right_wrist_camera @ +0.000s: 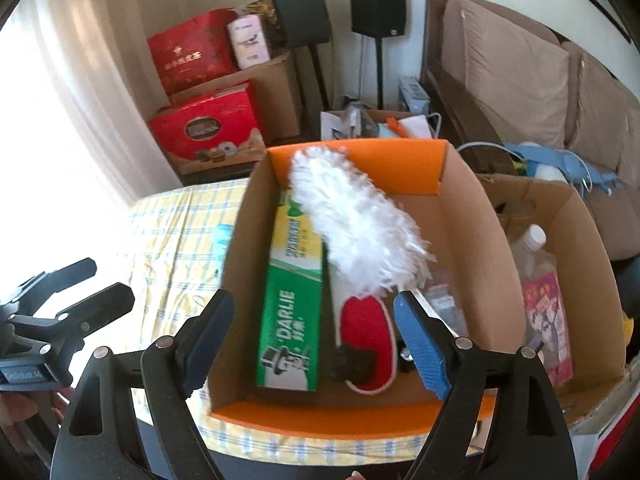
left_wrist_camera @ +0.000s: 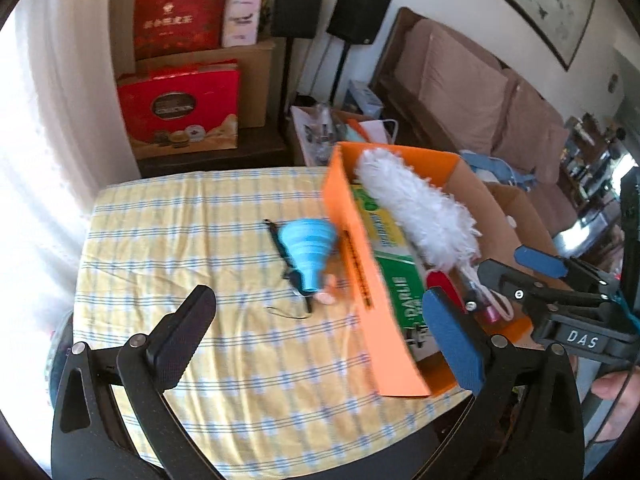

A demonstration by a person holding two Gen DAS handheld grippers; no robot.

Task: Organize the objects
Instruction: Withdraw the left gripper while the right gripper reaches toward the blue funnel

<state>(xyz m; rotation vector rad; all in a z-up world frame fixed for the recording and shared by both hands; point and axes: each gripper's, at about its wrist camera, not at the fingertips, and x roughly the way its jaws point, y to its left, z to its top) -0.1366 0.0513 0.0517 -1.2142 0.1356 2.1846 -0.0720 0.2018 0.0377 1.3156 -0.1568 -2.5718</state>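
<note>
Task well along, by the look of it. Orange-edged cardboard box (right_wrist_camera: 460, 216) at the right end of the checked tablecloth (left_wrist_camera: 200, 240) already holds a white fluffy duster (right_wrist_camera: 356, 220), a green-and-yellow toothpaste carton (right_wrist_camera: 294, 304), a red oval brush (right_wrist_camera: 366, 332) and some small items at the right side, too blurred to name. Left out on the cloth, just beside the box's left wall: a blue collapsible funnel (left_wrist_camera: 306, 248), a thin black item with a cord (left_wrist_camera: 280, 256) under it, something small and pink (left_wrist_camera: 326, 296) at its narrow end. These look like the remaining work. Left gripper (left_wrist_camera: 320, 332) jaws wide apart, empty, above the cloth. Right gripper (right_wrist_camera: 316, 340) jaws apart, empty, over the box. Writing: "DARLIE" on the carton; "DAS" on the right gripper's body; "COLLECTION" probable on a red gift box (left_wrist_camera: 180, 112) behind; gold script on the other red box unreadable.
</note>
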